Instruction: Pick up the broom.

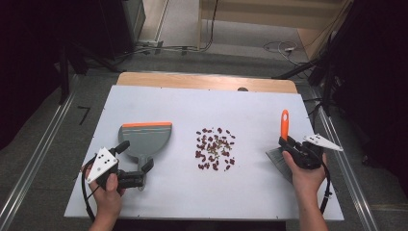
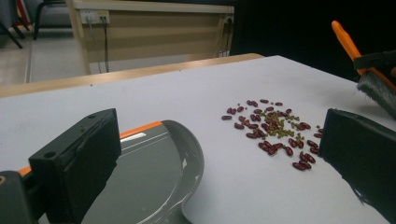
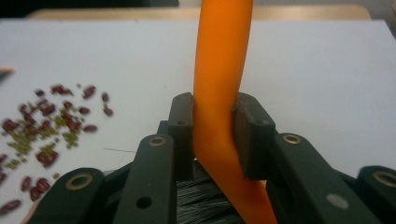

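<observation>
Orange-handled brush [image 1: 284,126] sits clamped in the right gripper [image 1: 288,144] beside scattered beans [image 1: 215,143]; the left gripper [image 1: 136,168], jaws apart, hovers at the dustpan [image 1: 146,136] handle. An unsteadied pan could slide, letting beans skitter past.

I see a brush [image 1: 284,139] with an orange handle and dark bristles, handle pointing away from me, at the right side of the white table. A grey dustpan [image 1: 146,139] with an orange front edge lies flat at the left. I note red and green beans [image 1: 215,149] scattered between them.
</observation>
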`<action>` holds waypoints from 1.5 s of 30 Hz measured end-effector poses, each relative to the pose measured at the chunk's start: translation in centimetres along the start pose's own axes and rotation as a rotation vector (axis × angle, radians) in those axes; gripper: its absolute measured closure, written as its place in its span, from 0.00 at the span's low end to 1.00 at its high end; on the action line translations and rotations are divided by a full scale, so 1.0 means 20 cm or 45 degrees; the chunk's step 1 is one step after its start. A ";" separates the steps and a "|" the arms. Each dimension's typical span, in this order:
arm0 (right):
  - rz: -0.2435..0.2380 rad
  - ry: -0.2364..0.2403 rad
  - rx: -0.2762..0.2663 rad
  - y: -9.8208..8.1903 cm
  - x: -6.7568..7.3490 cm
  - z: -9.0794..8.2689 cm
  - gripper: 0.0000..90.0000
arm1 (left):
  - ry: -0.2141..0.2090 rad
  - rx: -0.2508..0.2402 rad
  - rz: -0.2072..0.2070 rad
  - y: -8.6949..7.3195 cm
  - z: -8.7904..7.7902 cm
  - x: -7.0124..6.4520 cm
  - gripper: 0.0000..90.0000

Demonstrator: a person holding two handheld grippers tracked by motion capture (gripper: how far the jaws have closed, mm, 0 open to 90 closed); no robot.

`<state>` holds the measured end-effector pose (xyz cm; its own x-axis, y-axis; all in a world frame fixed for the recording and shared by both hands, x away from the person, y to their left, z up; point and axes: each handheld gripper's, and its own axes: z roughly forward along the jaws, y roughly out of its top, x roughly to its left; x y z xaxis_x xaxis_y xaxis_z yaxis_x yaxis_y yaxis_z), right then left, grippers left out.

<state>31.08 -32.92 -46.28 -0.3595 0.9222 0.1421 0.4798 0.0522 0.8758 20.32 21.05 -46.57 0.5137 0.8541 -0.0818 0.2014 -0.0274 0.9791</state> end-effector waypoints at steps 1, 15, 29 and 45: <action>0.012 -0.004 -0.029 0.00 -0.01 -0.01 0.77 | -0.002 -0.005 -0.001 0.00 0.00 0.00 0.00; 0.029 0.027 -0.281 0.08 0.04 -0.14 0.77 | -0.033 -0.023 0.014 0.06 0.02 -0.05 0.00; -0.005 0.110 -0.369 0.19 0.19 -0.19 0.77 | -0.099 -0.051 0.005 0.13 0.09 -0.11 0.00; -0.022 0.244 -0.394 0.29 0.43 -0.12 0.77 | -0.187 -0.085 0.001 0.22 0.26 -0.22 0.00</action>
<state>28.85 -25.59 -38.87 -0.5230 0.8322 0.1841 0.2179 -0.0782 0.9728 23.26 14.57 -42.83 0.6311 0.7689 -0.1024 0.1476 0.0106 0.9890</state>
